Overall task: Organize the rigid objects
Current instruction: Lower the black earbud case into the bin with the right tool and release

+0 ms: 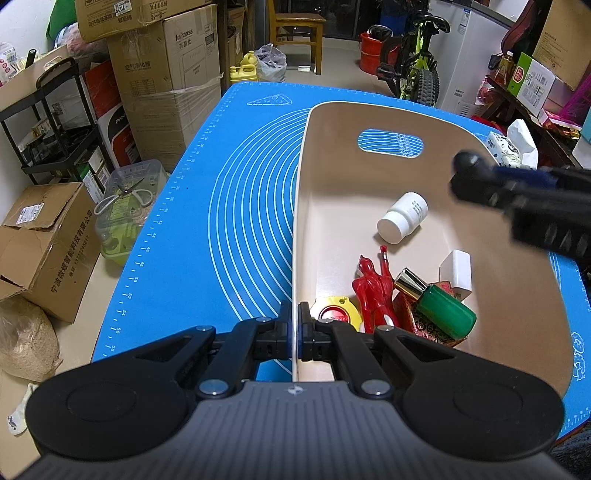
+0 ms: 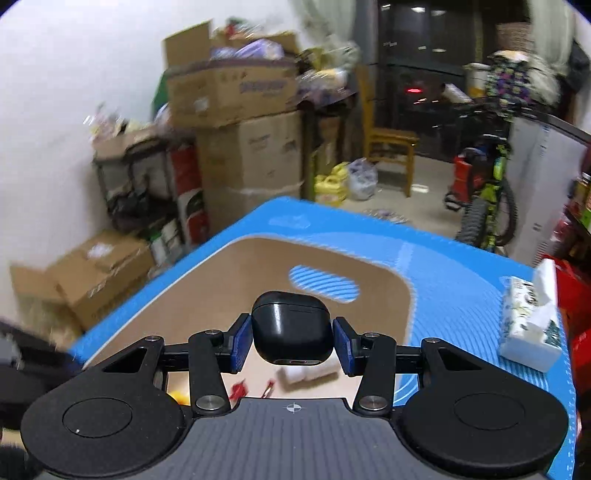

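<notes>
A beige bin (image 1: pixel 369 177) stands on the blue mat (image 1: pixel 207 221). My left gripper (image 1: pixel 294 325) is shut on the bin's near left wall. Inside lie a white bottle (image 1: pixel 402 218), a red figure (image 1: pixel 373 291), a green bottle with a gold cap (image 1: pixel 439 306), a white block (image 1: pixel 458 273) and a yellow and red round piece (image 1: pixel 336 312). My right gripper (image 2: pixel 291 341) is shut on a black earbud case (image 2: pixel 291 332), held over the bin (image 2: pixel 229 280). In the left wrist view that gripper (image 1: pixel 469 173) comes in blurred from the right, above the bin.
A tissue pack (image 2: pixel 528 325) lies on the mat to the right of the bin. Cardboard boxes (image 1: pixel 166 81), a black shelf rack (image 1: pixel 48 122) and a clear tub (image 1: pixel 129 206) crowd the floor on the left. A bicycle (image 1: pixel 417 62) and a wooden chair (image 1: pixel 295 26) stand beyond the table.
</notes>
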`<state>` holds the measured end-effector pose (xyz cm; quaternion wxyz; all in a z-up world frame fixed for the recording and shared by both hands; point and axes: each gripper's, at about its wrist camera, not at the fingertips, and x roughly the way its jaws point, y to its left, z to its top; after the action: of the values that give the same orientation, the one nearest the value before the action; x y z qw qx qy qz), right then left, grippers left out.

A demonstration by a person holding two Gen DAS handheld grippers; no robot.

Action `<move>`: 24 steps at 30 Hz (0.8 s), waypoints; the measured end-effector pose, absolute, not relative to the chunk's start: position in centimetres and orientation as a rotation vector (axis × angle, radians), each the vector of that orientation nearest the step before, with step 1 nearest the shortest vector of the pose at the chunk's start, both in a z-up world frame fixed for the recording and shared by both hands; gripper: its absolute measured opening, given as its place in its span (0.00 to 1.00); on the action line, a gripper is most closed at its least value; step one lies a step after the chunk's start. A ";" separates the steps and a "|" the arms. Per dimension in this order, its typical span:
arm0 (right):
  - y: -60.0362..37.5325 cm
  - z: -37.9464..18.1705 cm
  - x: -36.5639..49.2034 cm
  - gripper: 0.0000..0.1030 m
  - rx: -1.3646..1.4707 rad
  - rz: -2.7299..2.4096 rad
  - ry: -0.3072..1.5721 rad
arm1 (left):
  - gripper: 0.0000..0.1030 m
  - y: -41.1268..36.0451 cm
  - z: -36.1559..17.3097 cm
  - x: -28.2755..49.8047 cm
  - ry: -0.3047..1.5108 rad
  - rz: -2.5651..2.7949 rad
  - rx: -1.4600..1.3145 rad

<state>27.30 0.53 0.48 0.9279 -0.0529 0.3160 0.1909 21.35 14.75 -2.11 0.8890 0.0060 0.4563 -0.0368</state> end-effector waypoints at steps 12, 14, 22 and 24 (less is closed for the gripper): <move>4.0 -2.6 27.5 0.52 -0.241 0.447 0.843 | 0.04 15.0 -1.9 21.3 0.947 -0.080 0.011; 3.9 -2.9 27.6 0.52 -0.247 0.442 0.861 | 0.04 15.0 -1.9 21.3 0.947 -0.080 0.010; 3.6 -2.7 27.7 0.61 -0.227 0.444 0.865 | 0.04 15.0 -1.9 21.3 0.947 -0.080 0.012; 3.2 -2.1 27.6 0.65 -0.206 0.445 0.842 | 0.04 14.9 -1.9 21.3 0.946 -0.079 0.014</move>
<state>27.57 3.23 -2.08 0.8837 -0.0991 0.4043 0.2139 21.32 14.91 -1.95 0.8894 0.0067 0.4554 -0.0380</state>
